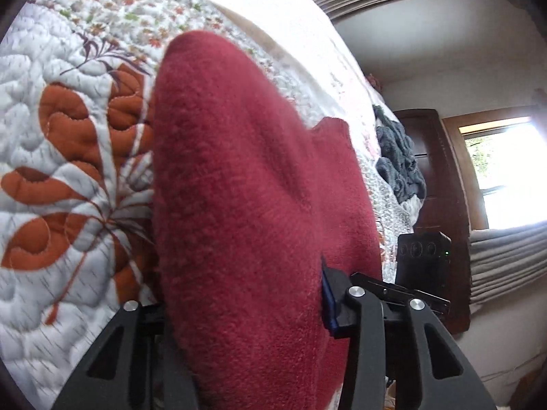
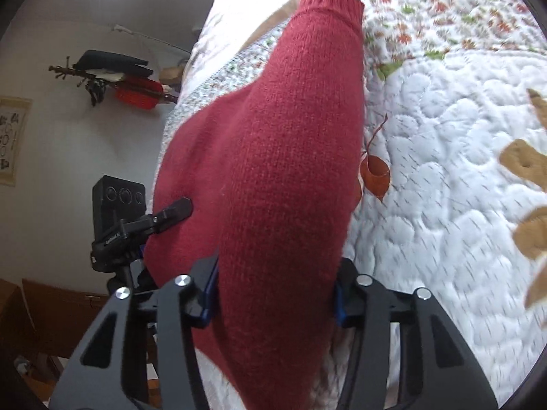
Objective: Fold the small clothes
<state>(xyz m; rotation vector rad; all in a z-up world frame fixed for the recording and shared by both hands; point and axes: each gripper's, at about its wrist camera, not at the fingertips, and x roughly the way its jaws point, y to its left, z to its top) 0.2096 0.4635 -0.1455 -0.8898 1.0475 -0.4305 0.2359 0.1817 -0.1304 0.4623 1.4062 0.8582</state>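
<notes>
A red knit sweater (image 1: 246, 177) hangs between both grippers above a quilted bedspread (image 1: 51, 239). In the left wrist view my left gripper (image 1: 242, 311) is shut on a thick bunch of its cloth, and one blue pad (image 1: 329, 302) shows at the right. In the right wrist view the sweater (image 2: 294, 143) stretches away to a ribbed cuff (image 2: 328, 0). My right gripper (image 2: 273, 300) is shut on it, with cloth filling the gap between the blue pads. The left gripper's finger (image 2: 174, 210) presses the sweater's left edge.
The white quilt (image 2: 444, 171) with orange leaf patches covers the bed. A grey crumpled garment (image 1: 400, 160) lies near the bed's far edge. Dark wooden furniture (image 1: 434, 177) and a bright window (image 1: 506, 171) stand beyond. A wall rack (image 2: 112, 78) holds dark and red items.
</notes>
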